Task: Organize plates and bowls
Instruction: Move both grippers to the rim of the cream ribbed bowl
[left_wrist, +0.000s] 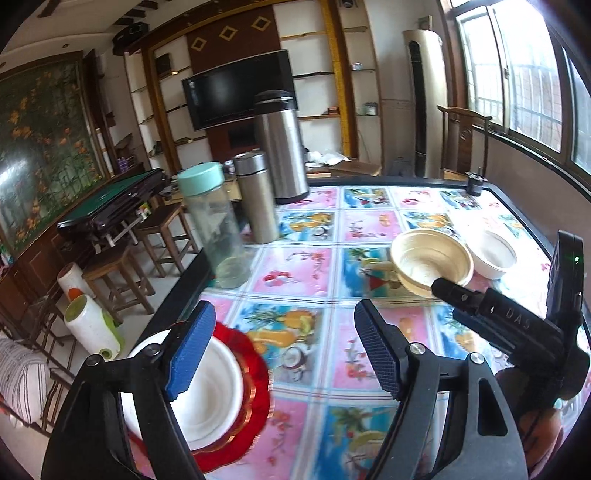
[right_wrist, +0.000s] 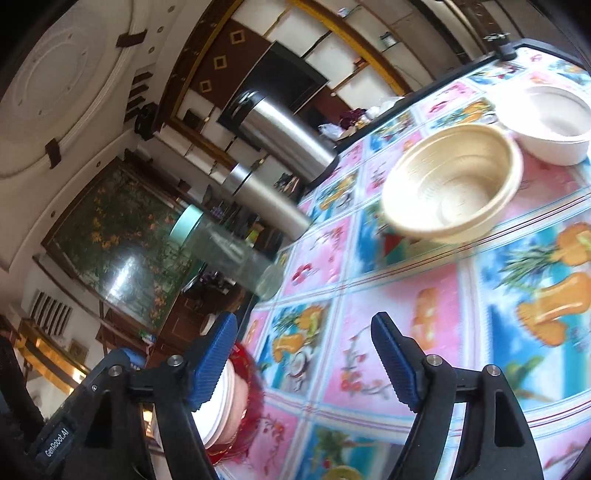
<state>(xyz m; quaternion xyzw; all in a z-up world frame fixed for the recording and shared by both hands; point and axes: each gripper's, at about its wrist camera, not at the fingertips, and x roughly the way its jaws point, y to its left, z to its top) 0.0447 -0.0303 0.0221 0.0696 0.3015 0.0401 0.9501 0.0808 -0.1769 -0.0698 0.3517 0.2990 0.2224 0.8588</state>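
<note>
A white bowl (left_wrist: 210, 391) sits in a red scalloped plate (left_wrist: 255, 369) at the table's near left corner; both also show in the right wrist view, the bowl (right_wrist: 225, 406) and the plate (right_wrist: 253, 373). A cream bowl (left_wrist: 430, 260) (right_wrist: 450, 184) and a white bowl (left_wrist: 493, 253) (right_wrist: 554, 122) stand side by side farther right. My left gripper (left_wrist: 284, 347) is open and empty, its left finger above the white bowl in the plate. My right gripper (right_wrist: 306, 363) is open and empty above the tablecloth; its black body (left_wrist: 517, 325) shows in the left wrist view.
A clear bottle with a teal lid (left_wrist: 214, 225), a small steel flask (left_wrist: 256, 199) and a tall steel thermos (left_wrist: 280, 147) stand along the table's left edge. A small dark object (left_wrist: 474, 184) sits at the far corner. Stools and a chair surround the table.
</note>
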